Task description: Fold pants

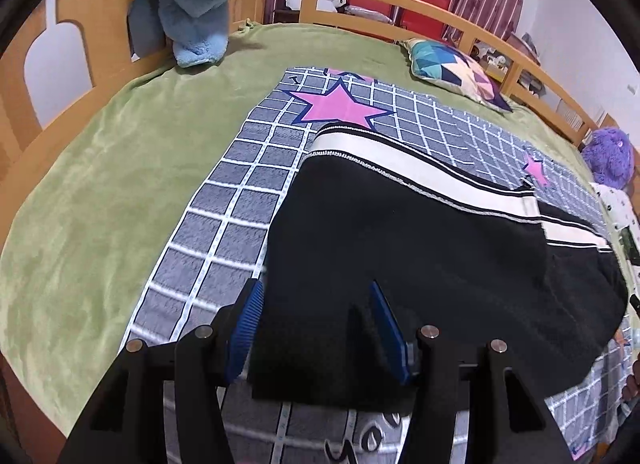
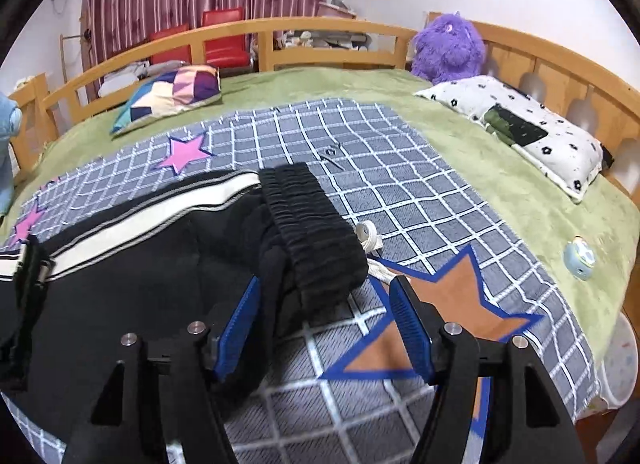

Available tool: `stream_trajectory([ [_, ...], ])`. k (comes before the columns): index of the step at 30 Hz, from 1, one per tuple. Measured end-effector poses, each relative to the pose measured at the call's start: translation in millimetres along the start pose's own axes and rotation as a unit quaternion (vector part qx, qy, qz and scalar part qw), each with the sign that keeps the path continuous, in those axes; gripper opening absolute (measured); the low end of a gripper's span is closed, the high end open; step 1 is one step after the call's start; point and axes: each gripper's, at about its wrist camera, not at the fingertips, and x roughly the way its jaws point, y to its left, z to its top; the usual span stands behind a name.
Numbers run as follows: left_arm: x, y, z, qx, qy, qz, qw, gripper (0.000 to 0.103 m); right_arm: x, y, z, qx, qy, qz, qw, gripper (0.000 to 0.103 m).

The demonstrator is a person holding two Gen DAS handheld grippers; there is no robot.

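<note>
Left wrist view shows the left tool (image 1: 316,328) with its blue pads part-way apart and a fold of the black pants (image 1: 420,248) between them; whether the pads press the cloth I cannot tell. The pants lie on the grey checked blanket (image 1: 240,199) spread over the green bed (image 1: 100,191). Right wrist view shows the right tool (image 2: 324,328) standing wide with nothing held, its pads either side of the near end of the pants' black waistband (image 2: 316,223). A patchwork pillow (image 2: 172,95) lies beyond the pants.
</note>
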Motion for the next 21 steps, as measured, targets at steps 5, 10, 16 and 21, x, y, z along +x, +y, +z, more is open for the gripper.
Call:
stream_trajectory([
  [5,-29,15,-19,-0.021,-0.004,-0.013,0.9997,0.053,-35,16,-6,0.015,-0.002,0.061,0.998,0.065],
  [10,-64,24,-35,-0.027,-0.013,-0.028,0.9992,0.053,-68,47,-17,-0.005,0.001,0.101,0.995,0.065],
  [16,-112,17,-57,-0.015,-0.03,-0.019,0.9992,0.053,-129,86,-31,-0.057,-0.016,0.137,0.989,0.065],
  [21,-140,9,-63,-0.011,-0.038,-0.017,0.9991,0.053,-187,91,-29,-0.058,-0.044,0.166,0.983,0.065],
])
